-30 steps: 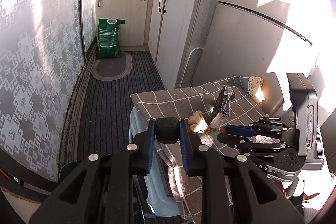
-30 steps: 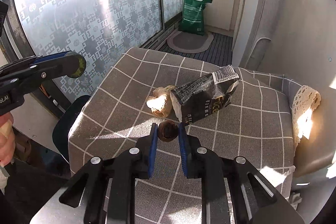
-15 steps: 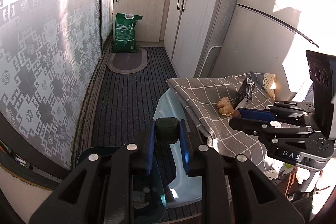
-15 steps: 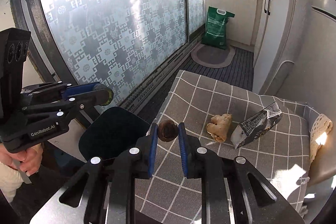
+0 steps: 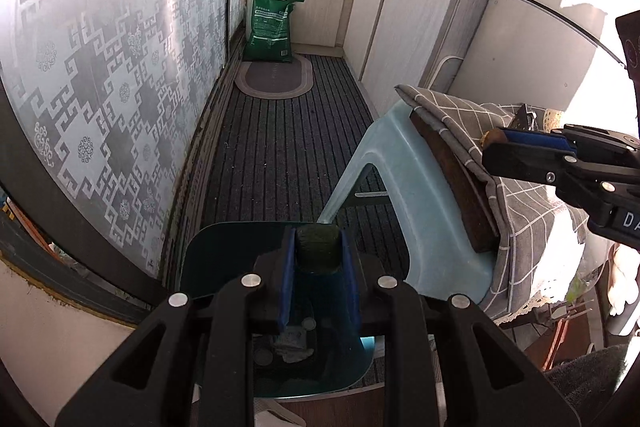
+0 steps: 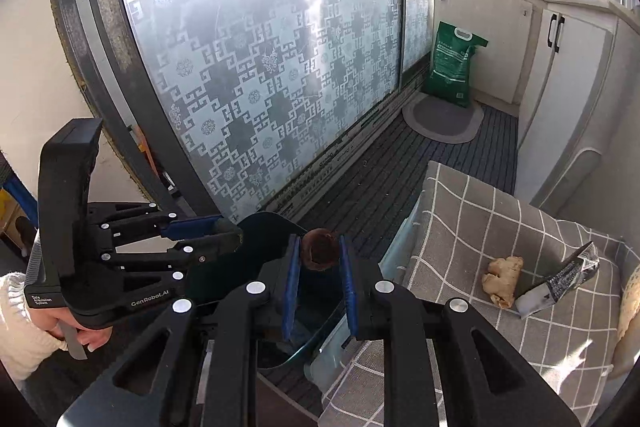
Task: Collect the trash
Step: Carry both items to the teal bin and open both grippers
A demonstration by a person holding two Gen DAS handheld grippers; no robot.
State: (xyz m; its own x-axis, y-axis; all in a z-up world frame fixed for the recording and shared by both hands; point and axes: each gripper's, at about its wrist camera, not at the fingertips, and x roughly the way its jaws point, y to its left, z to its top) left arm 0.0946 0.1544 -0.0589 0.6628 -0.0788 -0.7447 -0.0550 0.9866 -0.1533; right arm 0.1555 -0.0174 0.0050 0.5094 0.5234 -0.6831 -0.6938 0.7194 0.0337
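Observation:
My left gripper point(image 5: 318, 255) is shut on a dark green round scrap point(image 5: 318, 247) and holds it over the open dark teal trash bin point(image 5: 224, 251) on the floor. My right gripper point(image 6: 319, 257) is shut on a brown round scrap point(image 6: 320, 247), also over the bin point(image 6: 268, 223), just right of the left gripper point(image 6: 230, 235). A piece of ginger point(image 6: 502, 277) and a black snack wrapper point(image 6: 560, 283) lie on the grey checked cloth point(image 6: 460, 227) covering the stool.
The pale blue plastic stool point(image 5: 404, 187) stands right beside the bin. A frosted patterned glass door point(image 5: 100, 67) runs along the left. A green bag point(image 5: 272, 27) and oval mat point(image 5: 276, 77) lie by white cabinets point(image 5: 404, 11) at the far end.
Both grippers have swung left off the stool and down towards the bin, each still holding its scrap. The ginger and wrapper have not moved.

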